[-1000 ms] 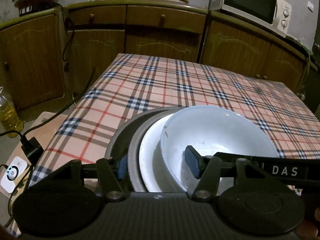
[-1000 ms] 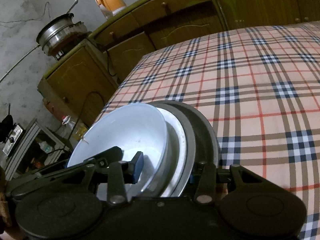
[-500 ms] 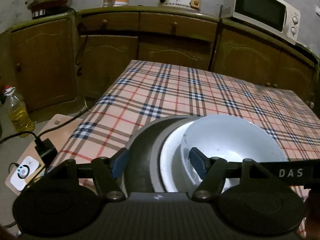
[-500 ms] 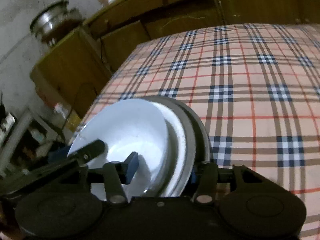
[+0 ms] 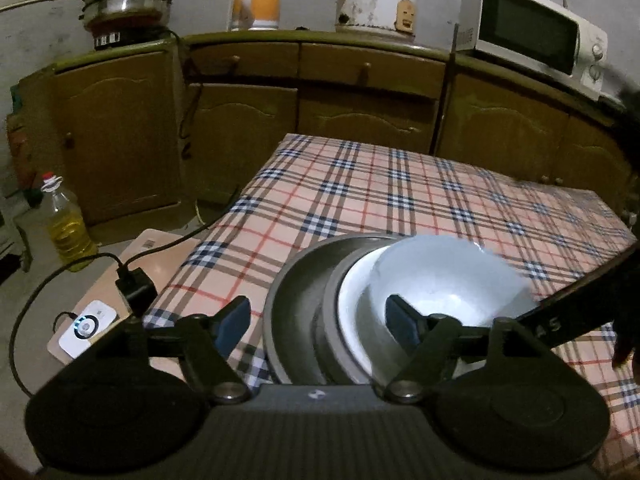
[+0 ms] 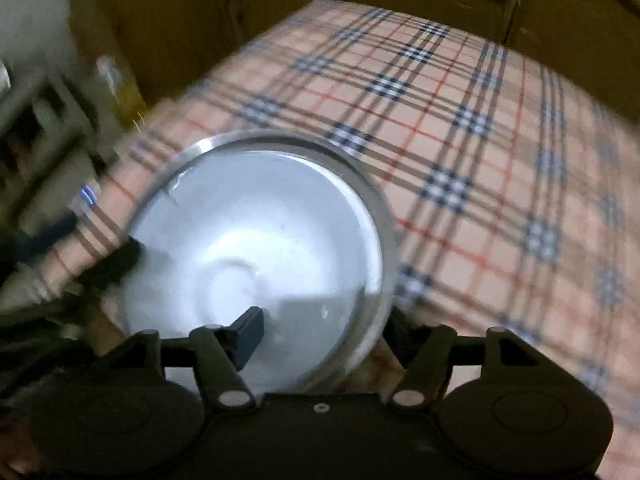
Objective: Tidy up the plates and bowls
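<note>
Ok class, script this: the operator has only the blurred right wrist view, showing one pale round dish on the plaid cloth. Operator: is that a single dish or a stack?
Observer: A stack: a white bowl sits in a white-lined dish on a wider grey metal plate.
Operator: Is the left gripper clamped on it?
Observer: No; it straddles the rim, jaws opening, its outer pad clear of the metal.
Operator: What's behind the table?
Observer: A counter holding a microwave, rice cooker and orange kettle.
</note>
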`<state>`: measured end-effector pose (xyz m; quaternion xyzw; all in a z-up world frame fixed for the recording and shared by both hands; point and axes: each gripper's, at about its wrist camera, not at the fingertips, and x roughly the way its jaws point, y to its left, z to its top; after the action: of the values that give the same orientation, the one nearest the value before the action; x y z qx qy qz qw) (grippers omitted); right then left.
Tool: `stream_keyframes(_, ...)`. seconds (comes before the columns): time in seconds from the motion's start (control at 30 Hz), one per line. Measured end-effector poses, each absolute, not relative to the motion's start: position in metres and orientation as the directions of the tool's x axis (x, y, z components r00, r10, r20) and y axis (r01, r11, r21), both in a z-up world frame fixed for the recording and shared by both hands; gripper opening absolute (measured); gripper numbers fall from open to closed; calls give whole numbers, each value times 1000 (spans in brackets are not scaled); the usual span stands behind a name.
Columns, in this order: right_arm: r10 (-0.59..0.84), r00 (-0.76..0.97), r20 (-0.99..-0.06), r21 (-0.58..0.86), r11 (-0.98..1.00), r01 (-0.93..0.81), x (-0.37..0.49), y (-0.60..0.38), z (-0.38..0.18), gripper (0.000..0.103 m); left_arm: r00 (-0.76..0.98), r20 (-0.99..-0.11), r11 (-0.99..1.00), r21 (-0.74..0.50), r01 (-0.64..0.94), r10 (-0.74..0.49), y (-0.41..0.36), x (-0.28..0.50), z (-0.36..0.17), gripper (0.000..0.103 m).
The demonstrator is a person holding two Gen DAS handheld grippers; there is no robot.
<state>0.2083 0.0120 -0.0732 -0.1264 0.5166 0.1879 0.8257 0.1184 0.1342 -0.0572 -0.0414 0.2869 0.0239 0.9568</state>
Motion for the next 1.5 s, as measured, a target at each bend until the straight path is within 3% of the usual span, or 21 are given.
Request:
stream_keyframes(0.07,147,465,-873,-93,886,-454,200,10,-64,79,835,-549,994,-64,-84,35,132,115,-55,78)
stream_keyframes(0.3,329,582,-744,79,908,-412,158,-34,-40,79,846,-533,996,-76,-49,1,115,99,-41,79)
stream_keyframes(0.5,325,745,-582,49,929,-367,95,-54,-21,80,860,-509,998,-36,-45,21,90,72,-28,86)
stream_keyframes(0.57,312,776,-549,50,938,-342,78,-63,-18,81,862,-506,998,-40,-55,28,86,62,-25,94)
stream_keyframes(0.73,316,773,-551,113,945,-306,53,-84,-20,81,876,-479,997,-22,-79,59,75,38,-22,103)
stream_keyframes(1.5,346,773,-532,118,934,-337,11,-94,-20,81,875,-466,990,12,-139,129,61,13,-19,103)
